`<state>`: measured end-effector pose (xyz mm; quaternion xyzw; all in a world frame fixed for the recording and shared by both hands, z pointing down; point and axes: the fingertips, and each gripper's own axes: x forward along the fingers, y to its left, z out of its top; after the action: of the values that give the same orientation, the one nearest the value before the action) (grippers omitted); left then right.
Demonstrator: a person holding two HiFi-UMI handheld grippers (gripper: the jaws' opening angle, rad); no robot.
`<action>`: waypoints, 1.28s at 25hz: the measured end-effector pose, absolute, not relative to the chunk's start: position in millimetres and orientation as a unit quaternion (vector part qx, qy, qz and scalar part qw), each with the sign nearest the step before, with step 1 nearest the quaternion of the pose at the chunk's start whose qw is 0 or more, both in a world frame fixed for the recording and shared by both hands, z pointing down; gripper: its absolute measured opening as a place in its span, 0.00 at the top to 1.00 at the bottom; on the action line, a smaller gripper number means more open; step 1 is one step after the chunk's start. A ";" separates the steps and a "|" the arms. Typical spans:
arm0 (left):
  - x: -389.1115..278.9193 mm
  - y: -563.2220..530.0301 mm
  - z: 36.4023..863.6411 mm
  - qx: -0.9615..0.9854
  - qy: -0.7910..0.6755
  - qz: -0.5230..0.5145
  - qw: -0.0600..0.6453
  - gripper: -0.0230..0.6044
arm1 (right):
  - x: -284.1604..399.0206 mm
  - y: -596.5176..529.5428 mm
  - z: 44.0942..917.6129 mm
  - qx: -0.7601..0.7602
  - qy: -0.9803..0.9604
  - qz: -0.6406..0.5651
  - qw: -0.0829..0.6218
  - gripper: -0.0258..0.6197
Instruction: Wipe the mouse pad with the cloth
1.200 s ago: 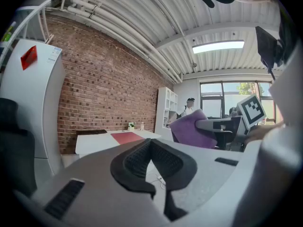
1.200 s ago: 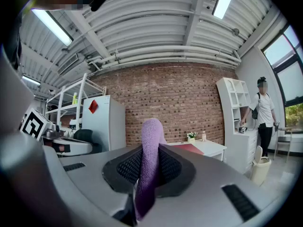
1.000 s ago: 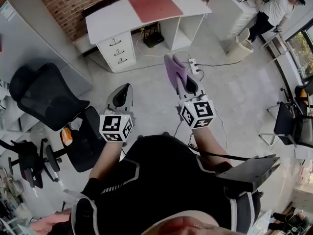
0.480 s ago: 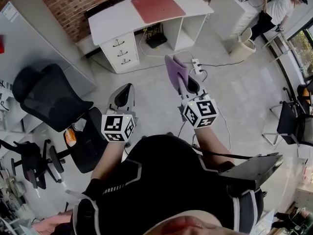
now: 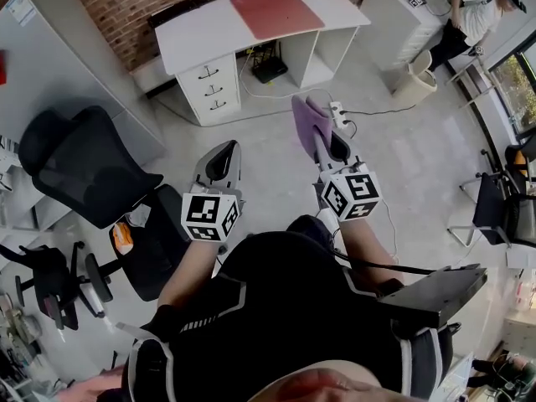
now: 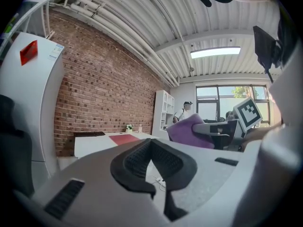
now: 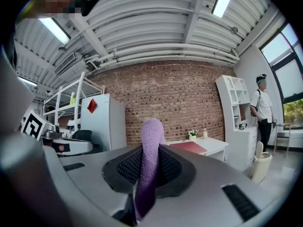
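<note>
The red mouse pad [image 5: 276,13] lies on a white desk [image 5: 201,36] far ahead, across the floor. It also shows small in the left gripper view [image 6: 124,139] and in the right gripper view [image 7: 189,147]. My right gripper [image 5: 322,143] is shut on a purple cloth [image 5: 306,122], which sticks up past the jaws [image 7: 150,164]. My left gripper [image 5: 223,156] is held level beside it, shut with nothing between the pads [image 6: 151,143]. Both are in the air, well short of the desk.
A black keyboard [image 5: 186,7] lies at the desk's back left. A drawer unit [image 5: 205,86] stands under it. A power strip with cables [image 5: 339,111] lies on the floor ahead. Black office chairs [image 5: 84,166] stand at the left. A person [image 5: 469,11] stands at the far right by a bin [image 5: 423,78].
Both grippers have shifted slightly rightward and forward in the head view, the cloth still held. The desk sits a little more to the right in view.
</note>
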<state>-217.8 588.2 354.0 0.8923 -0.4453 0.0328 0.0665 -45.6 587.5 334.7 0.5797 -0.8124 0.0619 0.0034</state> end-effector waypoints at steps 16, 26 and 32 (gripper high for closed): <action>-209.0 502.2 360.4 0.878 -0.472 0.032 0.075 0.96 | -49.4 495.3 336.6 0.540 -0.840 0.052 0.000 0.87; -168.8 423.7 355.0 0.859 -0.504 0.042 0.078 0.96 | -5.2 415.0 332.1 0.522 -0.851 0.058 -0.002 0.87; -136.2 381.2 360.4 0.854 -0.511 0.054 0.085 0.96 | 35.8 377.0 334.6 0.519 -0.853 0.064 -0.008 0.87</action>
<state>-136.2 381.2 360.4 0.8536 -0.5111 0.0537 0.0853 35.8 377.0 334.6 0.5185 -0.8527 0.0636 -0.0080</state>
